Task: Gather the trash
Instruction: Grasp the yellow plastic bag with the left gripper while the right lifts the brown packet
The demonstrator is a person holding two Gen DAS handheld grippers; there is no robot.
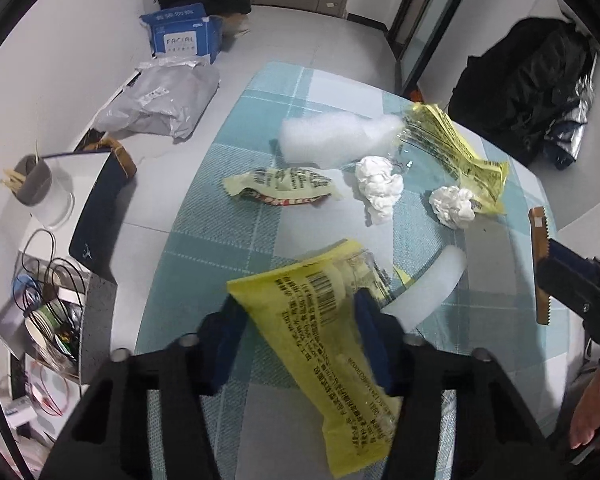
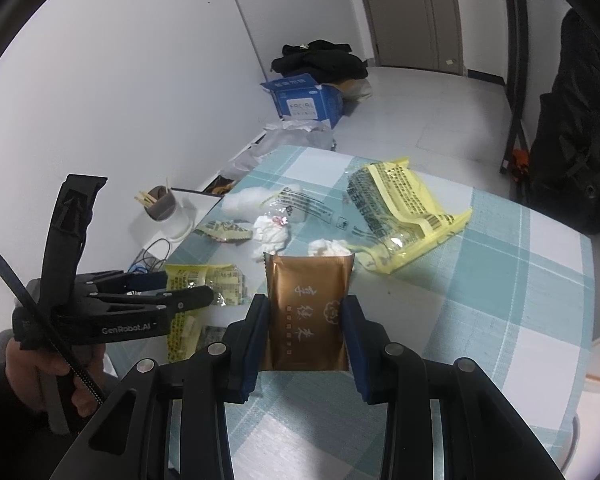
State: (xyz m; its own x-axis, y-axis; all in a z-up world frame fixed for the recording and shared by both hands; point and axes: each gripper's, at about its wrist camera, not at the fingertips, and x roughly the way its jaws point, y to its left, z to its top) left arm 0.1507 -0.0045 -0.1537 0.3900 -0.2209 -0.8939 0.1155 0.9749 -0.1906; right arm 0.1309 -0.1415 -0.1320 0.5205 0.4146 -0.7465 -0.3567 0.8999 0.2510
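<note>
1. I see the checked tablecloth (image 1: 236,184) spread under all the litter.
2. A big yellow bag (image 2: 400,216) lies at 1 o'clock from my right gripper.
3. My left gripper (image 1: 296,320) has its jaws partly spread, with a yellow wrapper (image 1: 332,344) pinched against the 3 o'clock finger and hanging between them.
4. My right gripper (image 2: 305,320) is closed on a brown sachet (image 2: 308,312), which stands upright between the pads.
5. Two crumpled tissues (image 1: 380,184) lie at 12 o'clock from the left gripper, near a small snack wrapper (image 1: 280,184).
</note>
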